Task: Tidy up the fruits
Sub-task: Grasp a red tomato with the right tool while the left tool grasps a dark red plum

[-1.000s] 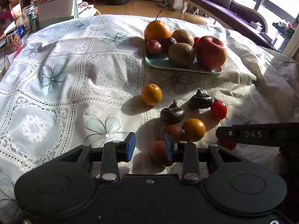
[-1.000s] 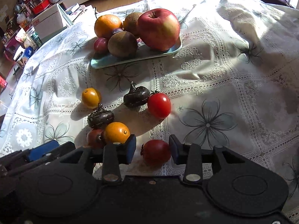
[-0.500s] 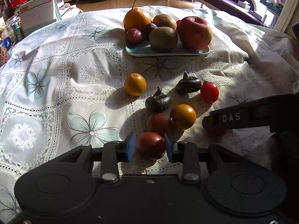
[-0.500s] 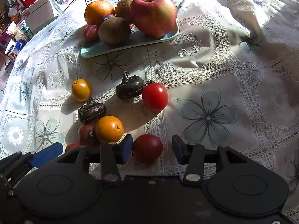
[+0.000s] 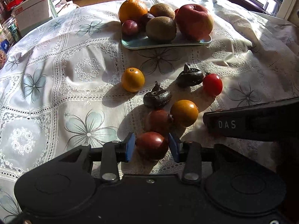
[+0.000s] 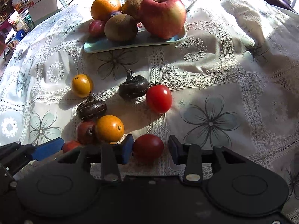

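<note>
A pale blue plate (image 5: 164,44) at the back holds an apple (image 5: 194,21), a large orange (image 5: 133,11), kiwis and plums. Loose fruit lies on the cloth in front of it. My left gripper (image 5: 151,147) is open and low over the cloth. A dark red tomato (image 5: 151,145) sits between its blue pads with only slim gaps on either side. My right gripper (image 6: 151,147) is open around a red tomato (image 6: 148,146). That tomato touches the left pad and stands clear of the right one. The plate (image 6: 130,45) also shows in the right wrist view.
Just ahead lie two small oranges (image 5: 184,113) (image 5: 132,79), two dark wrinkled fruits (image 5: 158,98) (image 5: 189,76), a cherry tomato (image 5: 212,85) and a dark red fruit (image 5: 158,120). The two grippers stand side by side, close together. Boxes and clutter stand beyond the table's far left edge.
The left gripper moved forward until the dark red tomato came between its pads. The right gripper kept its tomato between the fingers, widening, then narrowing a little.
</note>
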The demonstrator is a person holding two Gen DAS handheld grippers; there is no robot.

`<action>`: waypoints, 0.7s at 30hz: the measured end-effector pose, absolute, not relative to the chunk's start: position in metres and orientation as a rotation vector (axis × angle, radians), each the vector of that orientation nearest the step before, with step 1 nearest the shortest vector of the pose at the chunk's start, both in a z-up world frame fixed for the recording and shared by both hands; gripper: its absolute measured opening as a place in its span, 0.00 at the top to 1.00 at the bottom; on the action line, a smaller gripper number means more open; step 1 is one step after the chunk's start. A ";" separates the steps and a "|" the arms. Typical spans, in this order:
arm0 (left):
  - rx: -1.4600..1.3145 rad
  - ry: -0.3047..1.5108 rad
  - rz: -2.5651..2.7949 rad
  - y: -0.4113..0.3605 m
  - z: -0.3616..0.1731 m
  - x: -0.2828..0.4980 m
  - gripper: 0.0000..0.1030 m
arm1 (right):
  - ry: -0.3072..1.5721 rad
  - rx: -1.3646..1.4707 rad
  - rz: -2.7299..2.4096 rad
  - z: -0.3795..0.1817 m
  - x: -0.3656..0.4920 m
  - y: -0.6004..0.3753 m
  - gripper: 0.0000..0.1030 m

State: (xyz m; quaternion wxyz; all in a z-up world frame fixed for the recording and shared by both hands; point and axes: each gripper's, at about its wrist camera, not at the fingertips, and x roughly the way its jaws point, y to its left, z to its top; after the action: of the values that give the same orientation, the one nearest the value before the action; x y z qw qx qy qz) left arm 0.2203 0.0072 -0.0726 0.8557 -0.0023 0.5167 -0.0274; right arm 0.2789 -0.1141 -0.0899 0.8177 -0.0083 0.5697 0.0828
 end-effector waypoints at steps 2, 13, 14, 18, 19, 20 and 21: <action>0.010 1.086 -0.067 0.006 -0.072 0.220 0.51 | 1.212 -0.016 0.192 -0.089 0.277 -0.114 0.67; 0.016 1.137 -0.052 0.004 -0.076 0.228 0.53 | 1.210 0.024 0.194 -0.088 0.279 -0.121 0.67; -0.001 1.136 -0.050 0.005 -0.076 0.228 0.53 | 1.209 0.032 0.194 -0.088 0.279 -0.122 0.67; -0.048 1.129 -0.042 0.011 -0.076 0.226 0.53 | 1.196 0.052 0.181 -0.087 0.278 -0.126 0.67; -0.057 1.126 -0.041 0.012 -0.076 0.226 0.53 | 1.187 0.056 0.178 -0.086 0.277 -0.126 0.67; -0.072 1.123 -0.040 0.013 -0.075 0.225 0.54 | 1.176 0.061 0.177 -0.084 0.276 -0.127 0.67; -0.086 1.118 -0.040 0.015 -0.075 0.225 0.54 | 1.166 0.065 0.179 -0.083 0.275 -0.128 0.67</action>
State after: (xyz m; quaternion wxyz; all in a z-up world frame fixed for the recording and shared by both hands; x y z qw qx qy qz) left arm 0.2245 0.0150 -0.0751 0.8466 -0.0406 0.5303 -0.0189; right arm 0.2751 -0.1275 -0.0831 0.8306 0.0304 0.5497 0.0845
